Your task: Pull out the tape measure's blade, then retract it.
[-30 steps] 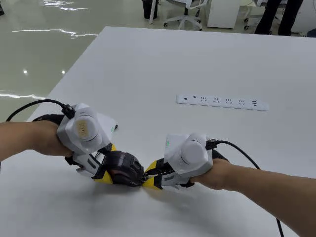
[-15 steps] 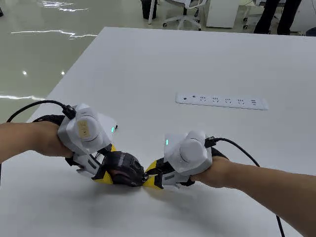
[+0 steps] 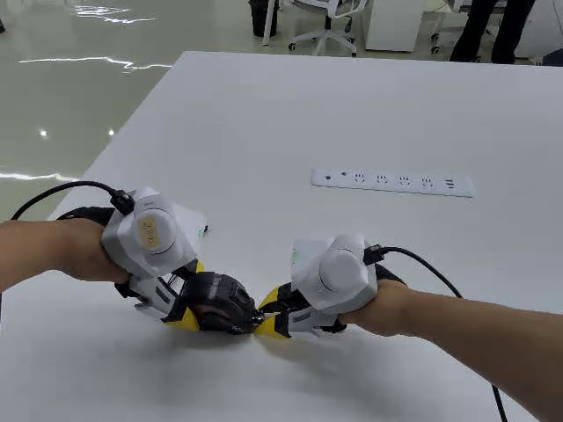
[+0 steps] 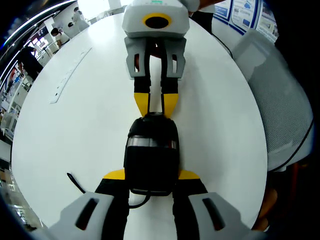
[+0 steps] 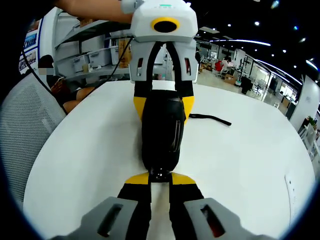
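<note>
White-bodied left gripper (image 3: 195,294) sits at the near-left of the table (image 3: 352,105). Its yellow-tipped jaws are clamped on both sides of the tape measure (image 3: 220,301).

We see the case as black, chunky and rounded, w/ a grey band across it in the left gripper view. It lies on the tabletop btwn the two grippers. A thin black strap (image 5: 210,119) trails from it onto the table. The blade is wound in, w/ just the end hook (image 5: 159,175) at the case mouth.

The right gripper (image 3: 266,312) meets it head-on from the right, its jaws pinched nearly together on that hook. A black cable runs back from each gripper along the person's forearms.

Further right and farther back, well apart from the grippers, a white power strip (image 3: 391,182) lies flat.

The table is plain matte white and broad. Left of it we see a glossy pale-green floor (image 3: 70,88) w/ light streaks. Past the far edge stands an office chair (image 3: 330,26), and at top right a person's dark legs (image 3: 479,26). In the right gripper view there's a grey mesh chair back (image 5: 30,130) and shelves (image 5: 90,60) w/ bins behind.
</note>
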